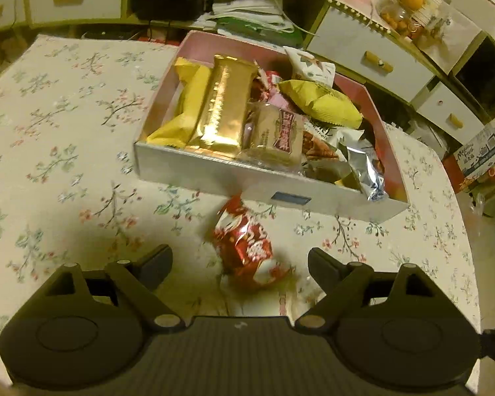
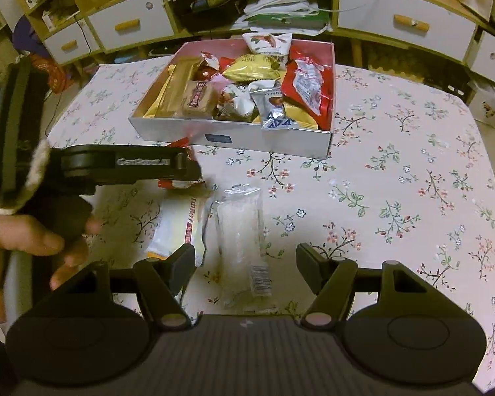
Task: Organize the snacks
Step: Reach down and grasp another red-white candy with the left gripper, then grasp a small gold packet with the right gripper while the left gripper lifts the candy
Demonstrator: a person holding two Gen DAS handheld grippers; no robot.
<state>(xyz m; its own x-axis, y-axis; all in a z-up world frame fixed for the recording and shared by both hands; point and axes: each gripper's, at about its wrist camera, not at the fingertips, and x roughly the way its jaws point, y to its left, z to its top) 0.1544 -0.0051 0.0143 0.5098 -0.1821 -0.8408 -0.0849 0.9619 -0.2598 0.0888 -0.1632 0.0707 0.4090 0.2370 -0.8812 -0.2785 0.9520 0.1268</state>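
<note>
Fingers (image 1: 155, 265) of the left gripper (image 1: 239, 265): spread wide, nothing pinched, poised low over the floral-clothed table (image 1: 66, 132). Between them, on the cloth, one red snack packet (image 1: 247, 242), crumpled, just short of the box's near wall.

Snack box (image 1: 194, 168): shallow, white outside, pink inside, set toward the table's far edge. Contents, left to right: yellow pack (image 1: 184, 105) along the left wall; long gold-wrapped bar (image 1: 222, 105) beside it; tan cake packet (image 1: 277, 135) at the near wall; yellow chip bag (image 1: 320, 102) on top, mid-box; silver foil pouch (image 1: 369, 171) hanging over the near wall; large red bag (image 2: 308, 82) along the right wall.

Right-wrist view: the person's left hand (image 2: 26, 244) grips the left gripper's handle at the left of the frame. Yellow-and-white packet (image 2: 178, 227), flat on the table, partly behind the right gripper's left finger. Clear-wrapped white bar (image 2: 242, 237), lying lengthwise beside it. Right gripper (image 2: 246, 260): fingers spread, empty, straddling the clear-wrapped bar's near end from above; contact cannot be told.
</note>
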